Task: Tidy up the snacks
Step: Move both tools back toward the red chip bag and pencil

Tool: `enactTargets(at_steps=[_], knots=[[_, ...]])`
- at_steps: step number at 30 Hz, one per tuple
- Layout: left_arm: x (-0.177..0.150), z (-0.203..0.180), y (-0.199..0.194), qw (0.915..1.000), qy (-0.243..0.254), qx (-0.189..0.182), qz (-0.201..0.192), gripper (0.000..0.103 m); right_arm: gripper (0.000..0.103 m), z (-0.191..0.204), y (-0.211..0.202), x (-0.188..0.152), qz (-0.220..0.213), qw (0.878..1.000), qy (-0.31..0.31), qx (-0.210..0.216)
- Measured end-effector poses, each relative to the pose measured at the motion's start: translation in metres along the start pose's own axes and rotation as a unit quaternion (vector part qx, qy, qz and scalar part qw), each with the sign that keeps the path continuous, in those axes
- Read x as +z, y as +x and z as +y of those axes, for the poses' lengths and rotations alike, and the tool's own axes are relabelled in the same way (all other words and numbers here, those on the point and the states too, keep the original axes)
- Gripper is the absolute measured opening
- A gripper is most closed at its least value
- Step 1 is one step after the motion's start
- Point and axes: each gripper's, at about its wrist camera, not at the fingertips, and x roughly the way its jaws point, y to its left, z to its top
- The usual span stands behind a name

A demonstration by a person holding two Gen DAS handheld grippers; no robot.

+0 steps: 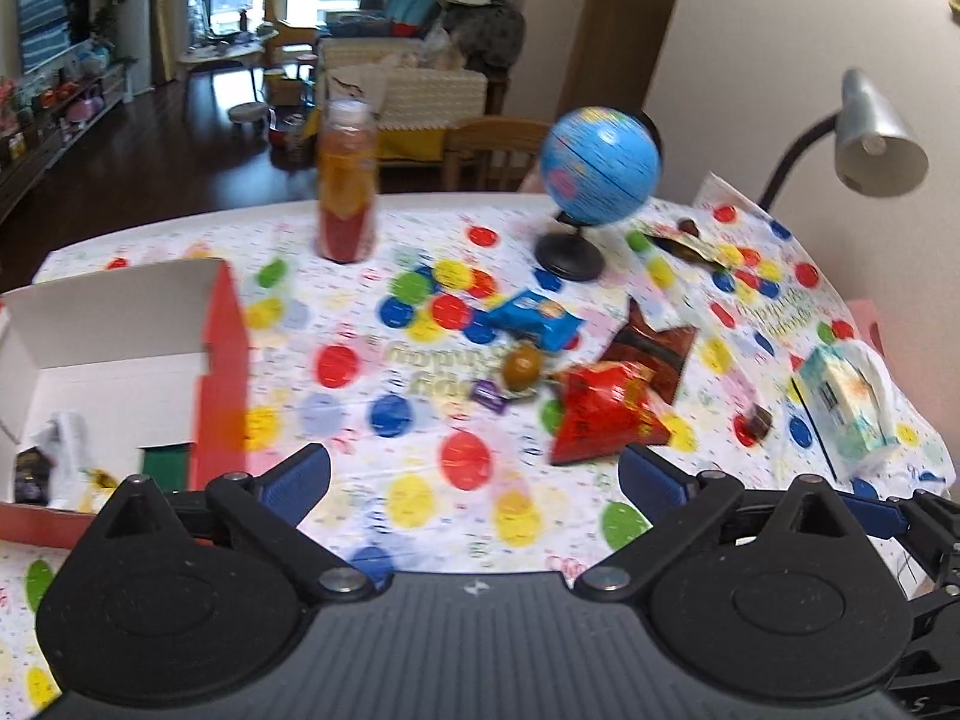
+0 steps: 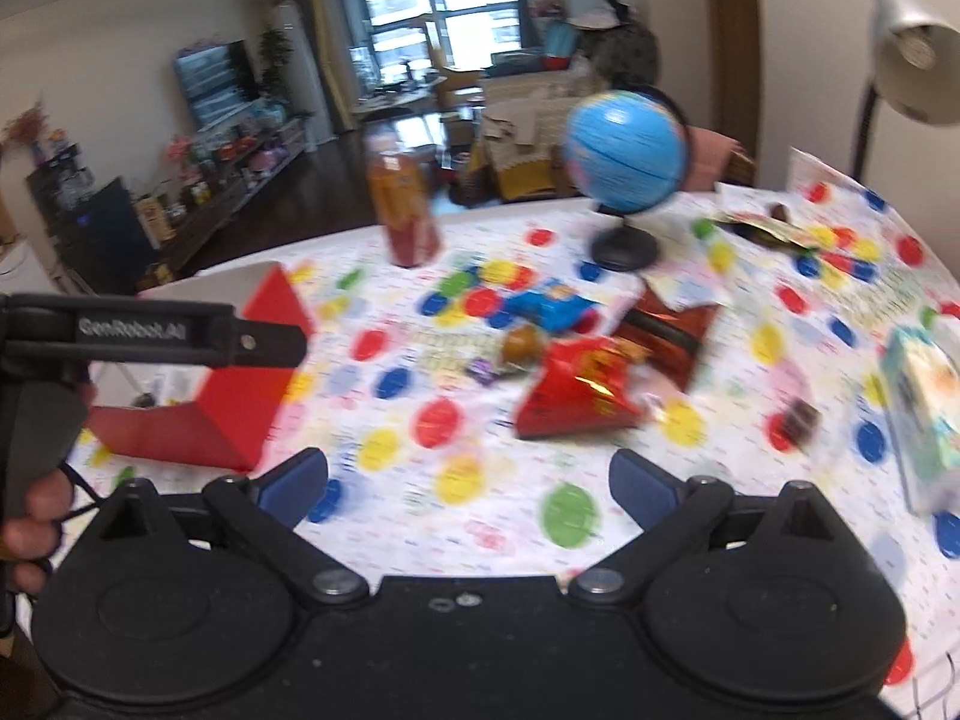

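Snacks lie mid-table on the dotted cloth: a red chip bag, a blue packet, a dark red packet, a brown round sweet and a small purple candy. A red box with a white inside stands at the left and holds a few items. My left gripper is open and empty, near the table's front edge. My right gripper is open and empty, short of the chip bag.
An orange-red bottle and a blue globe stand at the back. A tissue pack lies at the right, with a desk lamp behind. Small dark wrappers lie near the pack.
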Motion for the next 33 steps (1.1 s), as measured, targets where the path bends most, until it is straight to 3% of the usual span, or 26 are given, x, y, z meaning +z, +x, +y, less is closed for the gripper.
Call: enactTargets(at_steps=[10,14,26,33], knots=[[0.012,-0.043,0.045,0.9988,0.048,-0.007,0.01,0.103,0.096,-0.048,0.016,-0.021,0.022,0.996,0.044,-0.07],[0.016,-0.057,0.065,0.9977,0.065,-0.011,0.019,0.103,0.09,-0.064,0.028,-0.028,0.042,0.991,0.077,-0.1],[0.032,-0.085,0.14,0.9938,0.094,-0.004,0.06,0.103,0.08,-0.09,0.083,-0.038,0.106,0.973,0.154,-0.134],[0.037,-0.089,0.189,0.9902,0.079,-0.01,0.114,0.103,0.075,-0.089,0.108,-0.037,0.132,0.967,0.164,-0.142]])
